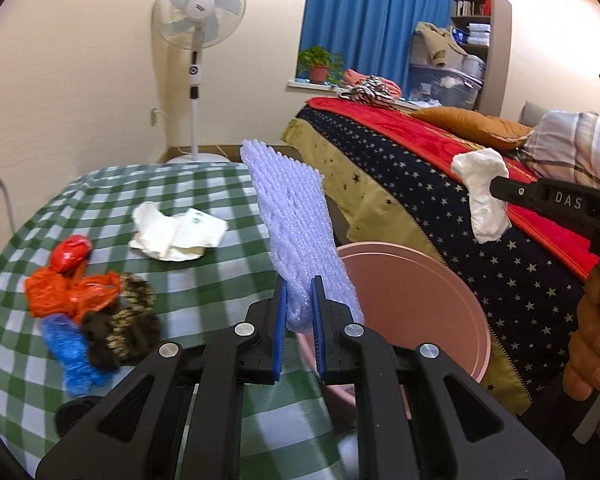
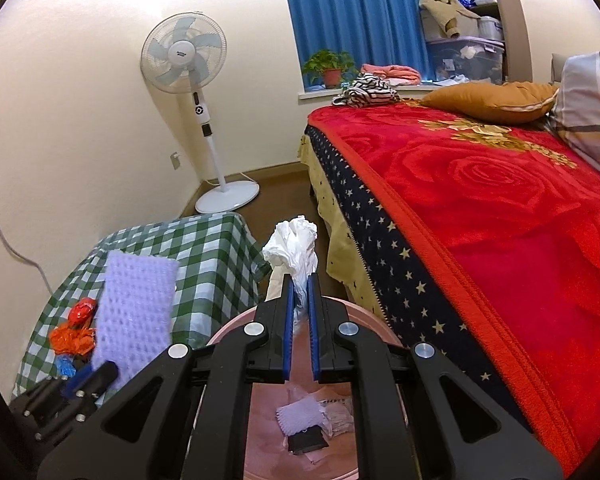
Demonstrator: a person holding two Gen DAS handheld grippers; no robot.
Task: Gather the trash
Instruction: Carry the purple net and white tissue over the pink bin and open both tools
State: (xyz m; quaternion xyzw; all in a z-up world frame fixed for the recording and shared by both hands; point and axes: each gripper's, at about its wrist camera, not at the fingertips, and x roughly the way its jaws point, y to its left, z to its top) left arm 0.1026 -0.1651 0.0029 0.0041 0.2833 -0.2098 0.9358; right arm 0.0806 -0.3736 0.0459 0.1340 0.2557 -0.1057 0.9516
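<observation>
lilac foam netting [image 1: 296,232] fills the middle of the left wrist view, pinched at its lower end between the blue pads of the left claw [image 1: 300,320], which is clenched on it. the sheet stands up and leans a little to the left, above the near edge of the pink bin [image 1: 428,280] that sits between the worktop [image 1: 204,272] and the bed [image 1: 440,184]. on the checked cloth of the worktop lie a crumpled white wrapper [image 1: 176,232], an orange plastic bag [image 1: 68,292] with a red wad [image 1: 71,254] touching its top, a blue bag [image 1: 70,354] just below, and a dark brown bundle [image 1: 122,326] beside them. at the right edge a hand [image 1: 592,344] holds the right claw [image 1: 500,192], closed on a white tissue [image 1: 482,194] in front of the bed's starry side.

from the right wrist view, the right claw [image 2: 301,316] grips the white tissue [image 2: 294,248] between its pads, over the pink bin [image 2: 232,324]. inside the bin lie a small piece of lilac foam [image 2: 300,414], a dark flat object and some pale scraps. to the left, the foam netting [image 2: 138,312] is blurred, held by the left claw [image 2: 96,376] near the worktop [image 2: 208,252]; the orange bag [image 2: 70,338], red wad [image 2: 82,312] and blue bag [image 2: 65,365] show beside it. a white fan [image 2: 184,56] stands in the corner, and a red blanket [image 2: 500,208] covers the bed.
</observation>
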